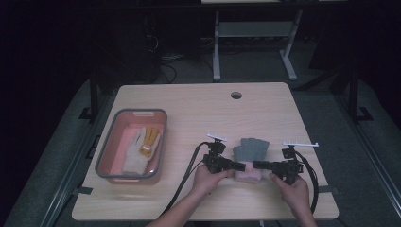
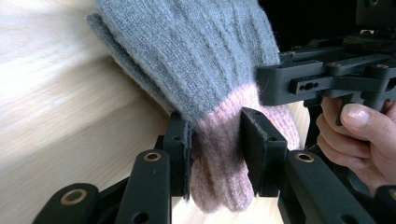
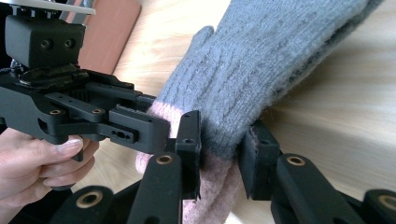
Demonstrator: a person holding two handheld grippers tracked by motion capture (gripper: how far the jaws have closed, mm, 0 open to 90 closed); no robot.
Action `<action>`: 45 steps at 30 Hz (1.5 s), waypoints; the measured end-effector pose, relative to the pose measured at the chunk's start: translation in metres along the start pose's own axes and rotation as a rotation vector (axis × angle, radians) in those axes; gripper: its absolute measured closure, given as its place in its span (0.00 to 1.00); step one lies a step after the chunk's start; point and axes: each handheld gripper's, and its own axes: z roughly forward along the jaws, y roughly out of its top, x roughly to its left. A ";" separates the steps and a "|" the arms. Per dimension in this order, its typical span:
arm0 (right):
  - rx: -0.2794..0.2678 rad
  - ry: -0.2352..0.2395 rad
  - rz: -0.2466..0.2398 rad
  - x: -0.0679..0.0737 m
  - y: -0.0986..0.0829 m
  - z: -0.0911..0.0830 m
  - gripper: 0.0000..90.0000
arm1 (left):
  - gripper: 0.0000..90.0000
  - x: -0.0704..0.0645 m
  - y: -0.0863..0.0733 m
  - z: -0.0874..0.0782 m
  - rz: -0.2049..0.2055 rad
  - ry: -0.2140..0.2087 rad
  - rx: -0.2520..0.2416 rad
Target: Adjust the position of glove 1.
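A grey knit glove [image 1: 252, 149] with a pink cuff [image 1: 248, 175] lies flat near the table's front edge. My left gripper [image 1: 241, 166] comes in from the left and my right gripper [image 1: 257, 165] from the right, and both meet at the cuff. In the left gripper view the left gripper [image 2: 217, 154] is shut on the glove [image 2: 196, 60], pinching the pink cuff [image 2: 219, 168], with the right gripper [image 2: 280, 86] just beyond. In the right gripper view the right gripper [image 3: 219, 154] is shut on the glove [image 3: 261, 60] where grey meets pink, beside the left gripper [image 3: 140, 128].
A pink bin with a grey rim [image 1: 106, 142] stands at the table's left and holds a white and yellow glove [image 1: 142, 149]. A cable hole [image 1: 236, 95] sits at the back of the wooden table [image 1: 198, 118]. Cables trail from both grippers toward the front edge.
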 end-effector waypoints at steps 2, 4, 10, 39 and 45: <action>0.000 0.006 -0.017 0.005 0.002 0.002 0.79 | 0.72 -0.001 -0.001 -0.007 0.010 0.004 -0.011; 0.003 0.009 -0.029 0.011 0.003 0.005 0.79 | 0.72 -0.001 -0.003 -0.015 0.020 0.013 -0.016; 0.029 0.024 -0.056 0.025 0.006 0.017 0.79 | 0.72 0.003 -0.008 -0.031 0.023 0.027 -0.035; 0.046 0.108 -0.164 0.094 0.053 0.048 0.79 | 0.72 0.002 0.003 -0.122 0.059 0.068 -0.159; 0.048 0.126 -0.192 0.109 0.063 0.054 0.79 | 0.72 0.002 0.005 -0.142 0.066 0.079 -0.182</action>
